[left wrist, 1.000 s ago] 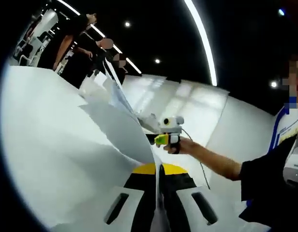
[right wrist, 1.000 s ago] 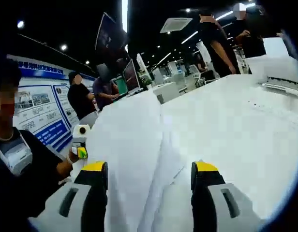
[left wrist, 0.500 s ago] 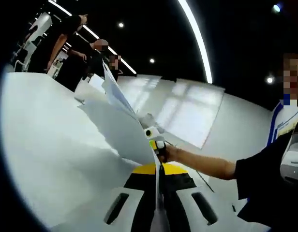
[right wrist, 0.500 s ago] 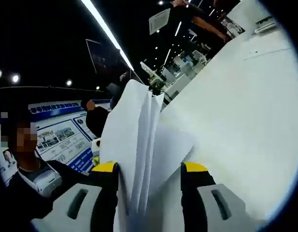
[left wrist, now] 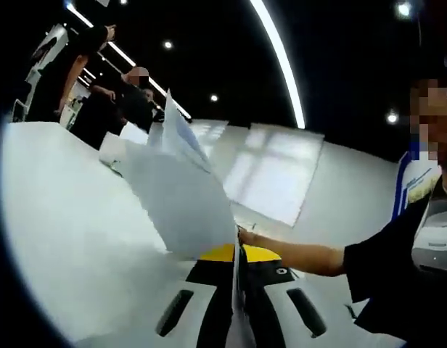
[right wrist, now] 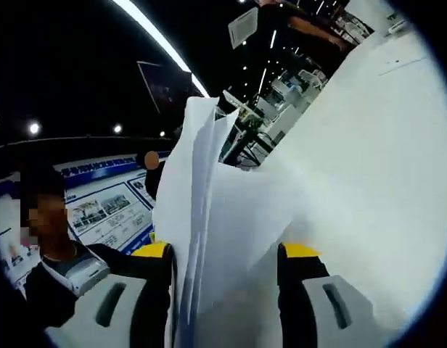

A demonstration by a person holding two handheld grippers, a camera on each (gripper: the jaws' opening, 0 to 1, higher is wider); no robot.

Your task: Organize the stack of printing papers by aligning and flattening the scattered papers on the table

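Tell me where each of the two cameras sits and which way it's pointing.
Left gripper view: rides the left gripper, looking along its shut jaws at upright papers above the table; the person's forearm and torso show at right.
Right gripper view: rides the right gripper, jaws apart around the papers; the person's torso shows at lower left.
Shared: the papers, table and person.

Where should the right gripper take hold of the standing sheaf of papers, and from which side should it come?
Near the bottom edge of the papers, from below: the sheets stand on edge between the open right gripper jaws and fan apart higher up.
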